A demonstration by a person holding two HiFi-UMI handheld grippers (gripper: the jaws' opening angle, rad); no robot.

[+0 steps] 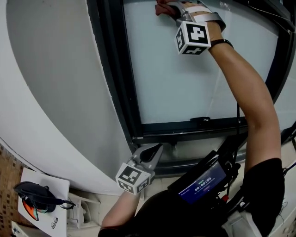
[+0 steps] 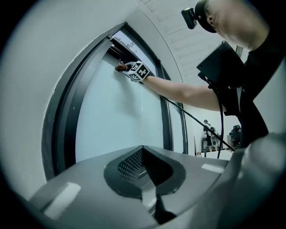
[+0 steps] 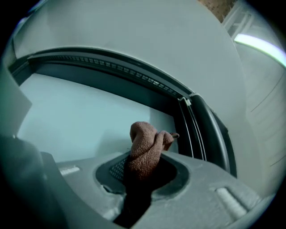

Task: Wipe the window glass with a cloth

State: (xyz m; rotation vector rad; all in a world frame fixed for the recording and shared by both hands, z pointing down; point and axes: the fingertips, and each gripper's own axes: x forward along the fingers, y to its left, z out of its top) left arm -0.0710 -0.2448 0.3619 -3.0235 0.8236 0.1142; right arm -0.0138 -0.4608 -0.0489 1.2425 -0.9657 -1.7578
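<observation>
A reddish-brown cloth (image 1: 160, 8) is bunched against the upper part of the frosted window glass (image 1: 185, 69), close to the dark frame's top left corner. My right gripper (image 1: 170, 9) is shut on the cloth, arm stretched high. In the right gripper view the cloth (image 3: 145, 145) sticks up out of the closed jaws of the right gripper (image 3: 142, 169), with the glass (image 3: 76, 120) and frame corner (image 3: 187, 103) just beyond. My left gripper (image 1: 156, 149) hangs low by the window's bottom frame, shut and holding nothing. The left gripper (image 2: 143, 152) looks up along the glass at the cloth (image 2: 119, 67).
A thick dark window frame (image 1: 111, 69) borders the glass, with a bottom rail and handle (image 1: 200, 120). A curved white wall (image 1: 51, 92) lies left. A white sheet carrying a dark object (image 1: 39, 196) lies on the floor at lower left. A screen device (image 1: 203, 179) with cables hangs at the person's chest.
</observation>
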